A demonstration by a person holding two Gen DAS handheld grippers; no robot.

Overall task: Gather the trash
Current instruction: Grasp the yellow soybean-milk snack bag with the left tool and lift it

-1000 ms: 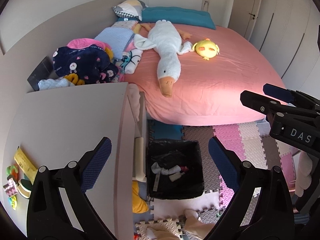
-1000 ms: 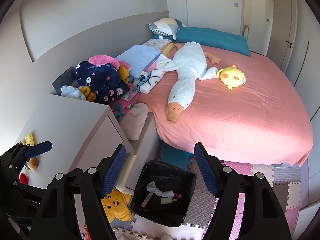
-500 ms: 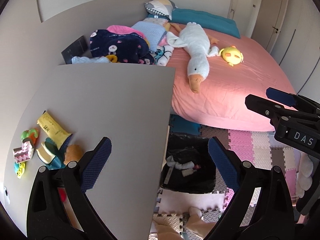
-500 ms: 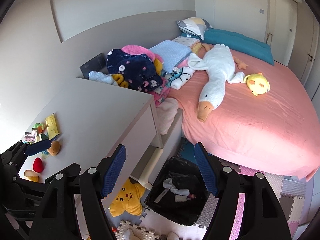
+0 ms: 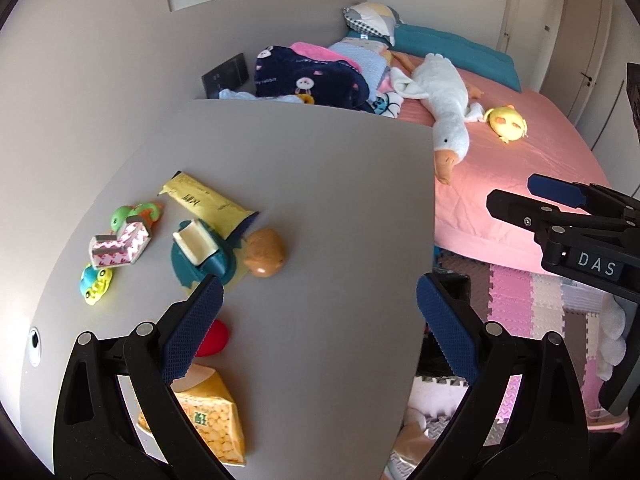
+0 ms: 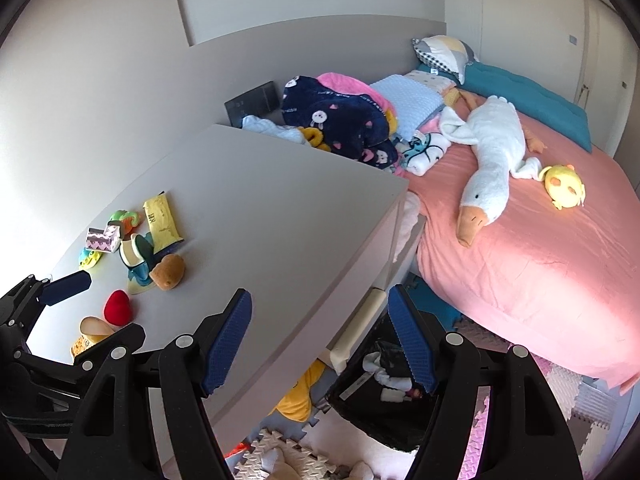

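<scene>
Both grippers are up over the grey desk top (image 5: pixel 320 208), pointing down at it. Left gripper (image 5: pixel 320 328) has its blue fingers (image 5: pixel 192 328) spread wide w/ nothing btwn them; right gripper (image 6: pixel 320 340) is the same, fingers (image 6: pixel 228 340) spread apart and holding nothing. The trash and toys sit in a bunch near the left edge of the desk top. A long yellow wrapper (image 5: pixel 208 202) lies flat there, tilted, its lower end touching a teal toy (image 5: pixel 200 256) w/ a cream block on it. Just right of the teal toy is a brown soft toy (image 5: pixel 266 256). A pink-and-white little box (image 5: pixel 120 246) sits left of the teal toy, next to a green and orange toy (image 5: pixel 134 214), and a green-yellow toy car (image 5: pixel 94 282) is below the box. A red heart toy (image 5: pixel 214 338) is nearer the front edge, partly behind the left finger. At the front left corner lies a yellow snack box (image 5: pixel 212 420), open at one end. Off the right edge of the desk top, down on the foam floor mats (image 5: pixel 540 296), is a black trash bin (image 6: pixel 384 400) w/ some bits in it. Past the desk top is a pink bed (image 6: pixel 540 248) w/ a white goose plush (image 6: pixel 492 168) and a yellow chick plush (image 6: pixel 564 186).
</scene>
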